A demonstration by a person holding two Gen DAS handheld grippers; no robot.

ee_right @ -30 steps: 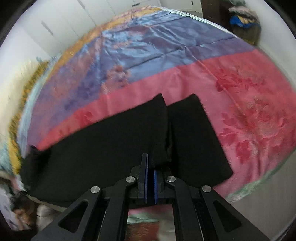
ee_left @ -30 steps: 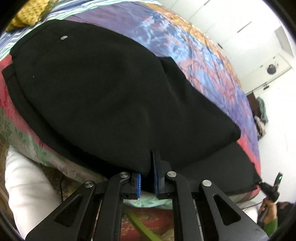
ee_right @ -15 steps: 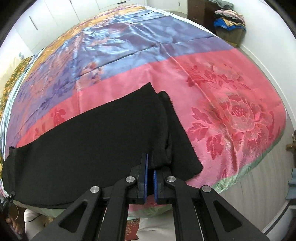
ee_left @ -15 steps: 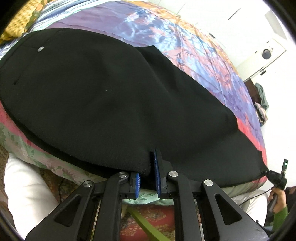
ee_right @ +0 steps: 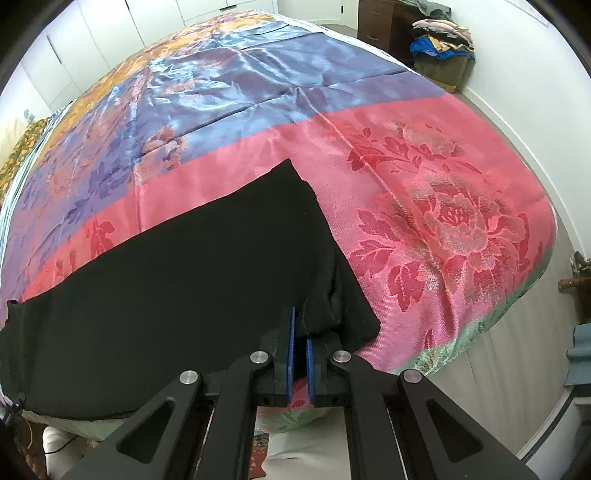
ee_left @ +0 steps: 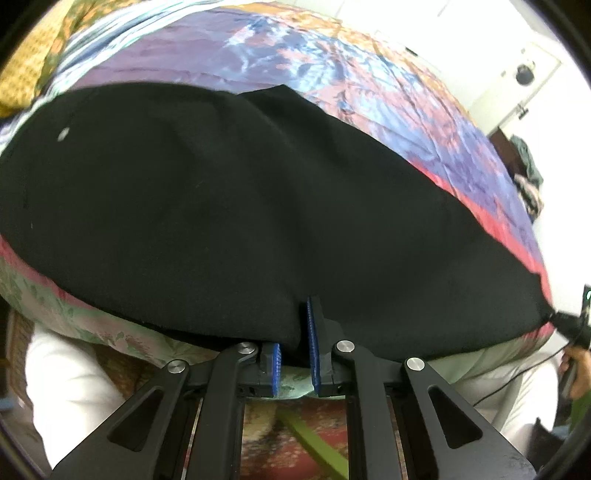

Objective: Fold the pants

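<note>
Black pants (ee_left: 229,206) lie lengthwise along the near edge of a satin bedspread (ee_left: 295,55), with one leg laid over the other. My left gripper (ee_left: 295,325) is shut on the near edge of the cloth at the seat end; a small silver button (ee_left: 63,133) shows far left. In the right wrist view the pants (ee_right: 177,280) run off to the left, and my right gripper (ee_right: 300,328) is shut on the bunched leg hems at the near corner. The right gripper (ee_left: 570,325) also shows at the far right of the left wrist view, pinching the leg end, with a hand (ee_left: 576,369) behind it.
The bedspread (ee_right: 443,184) has pink flowered, purple and orange bands. A pile of clothes (ee_right: 443,33) and a dark dresser (ee_right: 384,22) stand at the back right by the wall. A yellow patterned pillow (ee_left: 22,74) lies at the head end. A patterned rug (ee_left: 295,443) is below the bed edge.
The two leg ends, side by side a second ago, now lie one over the other. The upper layer has spread over the lower one. Both grippers stayed shut on the cloth.
</note>
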